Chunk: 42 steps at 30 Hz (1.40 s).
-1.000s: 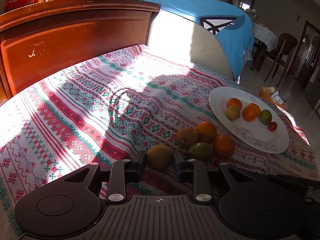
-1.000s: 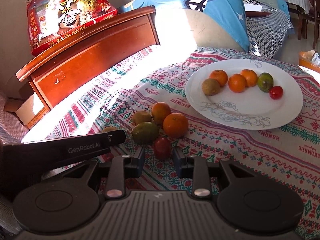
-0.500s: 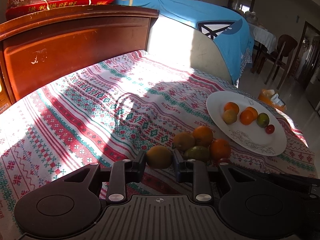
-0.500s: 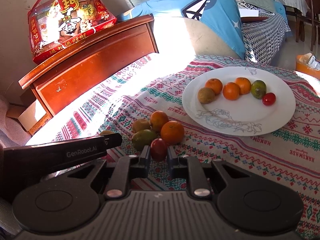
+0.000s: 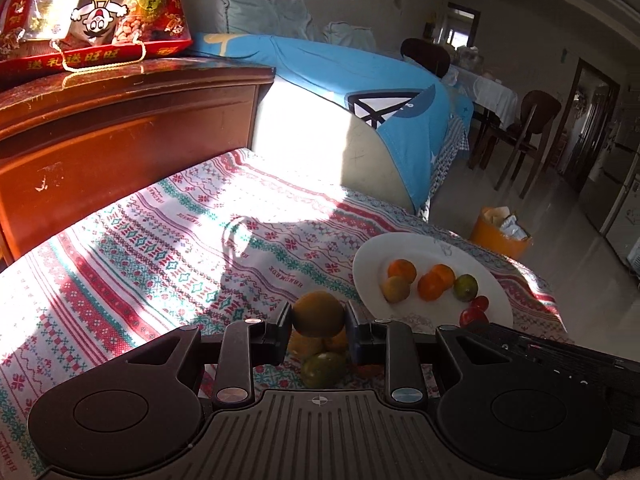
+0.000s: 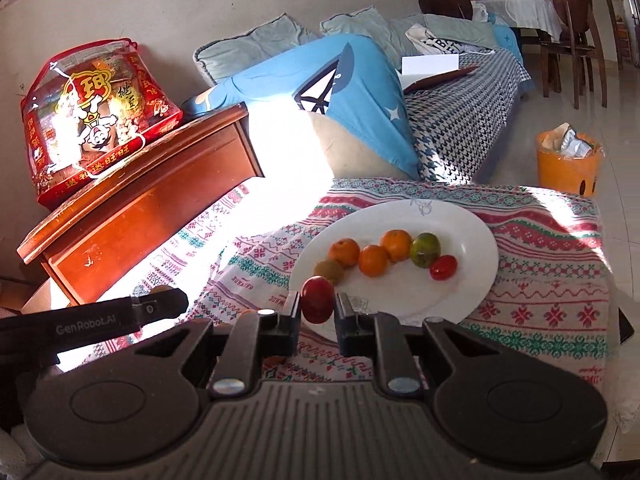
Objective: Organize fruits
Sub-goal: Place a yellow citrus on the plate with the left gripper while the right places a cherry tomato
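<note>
The left gripper (image 5: 319, 326) holds a brownish-green fruit (image 5: 318, 313) between its two fingers, lifted above the few fruits (image 5: 323, 362) that lie on the patterned tablecloth (image 5: 160, 248). The right gripper (image 6: 317, 311) is closed on a small red tomato (image 6: 317, 299) near the front rim of the white plate (image 6: 472, 276). On this plate lie three oranges, a brown fruit, a green fruit and another tomato.
</note>
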Each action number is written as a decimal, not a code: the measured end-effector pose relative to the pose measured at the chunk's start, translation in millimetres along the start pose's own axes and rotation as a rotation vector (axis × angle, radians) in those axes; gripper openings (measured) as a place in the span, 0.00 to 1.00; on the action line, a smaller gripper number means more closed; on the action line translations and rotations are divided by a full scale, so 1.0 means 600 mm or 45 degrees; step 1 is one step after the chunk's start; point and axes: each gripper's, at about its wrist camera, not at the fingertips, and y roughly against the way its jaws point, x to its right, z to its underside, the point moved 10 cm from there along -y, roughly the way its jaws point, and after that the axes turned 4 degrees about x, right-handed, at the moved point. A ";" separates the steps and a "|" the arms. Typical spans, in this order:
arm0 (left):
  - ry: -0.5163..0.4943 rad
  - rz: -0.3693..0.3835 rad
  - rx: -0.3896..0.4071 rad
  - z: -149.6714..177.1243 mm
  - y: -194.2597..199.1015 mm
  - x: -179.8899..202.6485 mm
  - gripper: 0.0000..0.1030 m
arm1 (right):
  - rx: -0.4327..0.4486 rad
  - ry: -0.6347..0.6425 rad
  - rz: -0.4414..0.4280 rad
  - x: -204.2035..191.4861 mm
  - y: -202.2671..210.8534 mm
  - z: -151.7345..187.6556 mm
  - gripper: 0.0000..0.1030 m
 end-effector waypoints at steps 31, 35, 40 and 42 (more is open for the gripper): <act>-0.107 0.180 -0.182 0.024 -0.149 0.131 0.26 | -0.001 -0.286 0.180 0.116 -0.060 0.000 0.21; -0.100 0.175 -0.162 0.016 -0.147 0.133 0.32 | 0.022 -0.295 0.184 0.118 -0.055 -0.007 0.21; -0.091 0.142 -0.124 -0.005 -0.134 0.127 0.55 | 0.042 -0.295 0.200 0.121 -0.047 -0.014 0.22; -0.087 0.133 -0.103 -0.015 -0.126 0.121 0.56 | 0.040 -0.305 0.195 0.120 -0.044 -0.014 0.22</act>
